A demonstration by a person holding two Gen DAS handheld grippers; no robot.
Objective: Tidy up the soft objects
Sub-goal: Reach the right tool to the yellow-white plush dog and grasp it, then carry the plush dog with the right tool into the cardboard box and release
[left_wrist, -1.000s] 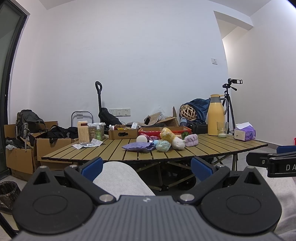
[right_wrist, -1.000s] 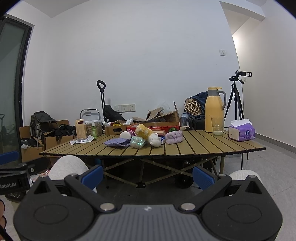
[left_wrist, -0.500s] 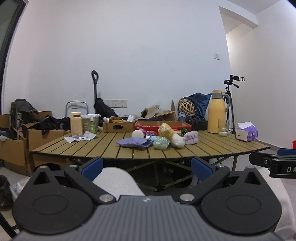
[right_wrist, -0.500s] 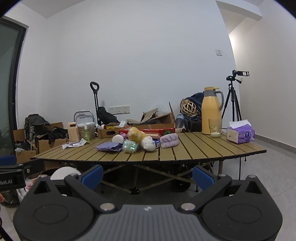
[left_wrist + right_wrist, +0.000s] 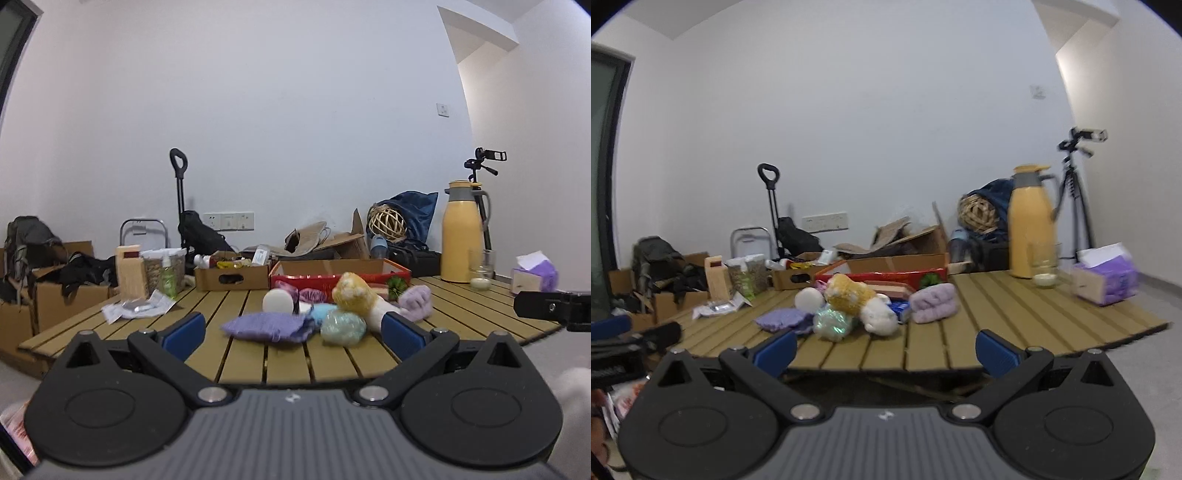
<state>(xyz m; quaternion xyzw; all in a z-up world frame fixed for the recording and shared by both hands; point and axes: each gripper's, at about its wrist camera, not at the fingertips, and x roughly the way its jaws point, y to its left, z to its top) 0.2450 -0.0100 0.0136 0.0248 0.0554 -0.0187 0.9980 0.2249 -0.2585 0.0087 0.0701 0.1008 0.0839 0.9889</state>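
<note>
A pile of soft things lies mid-table: a purple knitted cloth [image 5: 267, 326] [image 5: 783, 319], a greenish shiny ball [image 5: 343, 327] [image 5: 833, 325], a yellow-and-white plush toy [image 5: 356, 295] [image 5: 862, 301], a white ball [image 5: 277, 301] [image 5: 809, 299] and a rolled lilac towel [image 5: 417, 301] [image 5: 932, 302]. A red box [image 5: 332, 277] [image 5: 886, 277] stands behind them. My left gripper [image 5: 293, 332] is open and empty, just short of the pile over the table's near edge. My right gripper [image 5: 884, 349] is open and empty, in front of the table edge.
The slatted wooden table [image 5: 258, 358] [image 5: 1015, 314] also carries a yellow thermos [image 5: 463, 232] [image 5: 1030, 225], a glass [image 5: 1045, 269], a purple tissue box [image 5: 533, 275] [image 5: 1106, 278], a cardboard tray [image 5: 231, 277] and jars [image 5: 166, 269]. Boxes and bags crowd the floor at left.
Both grippers have risen and come closer to the table, so the tabletop and the pile now appear larger and seen from above. The person's knees have dropped out of view.
</note>
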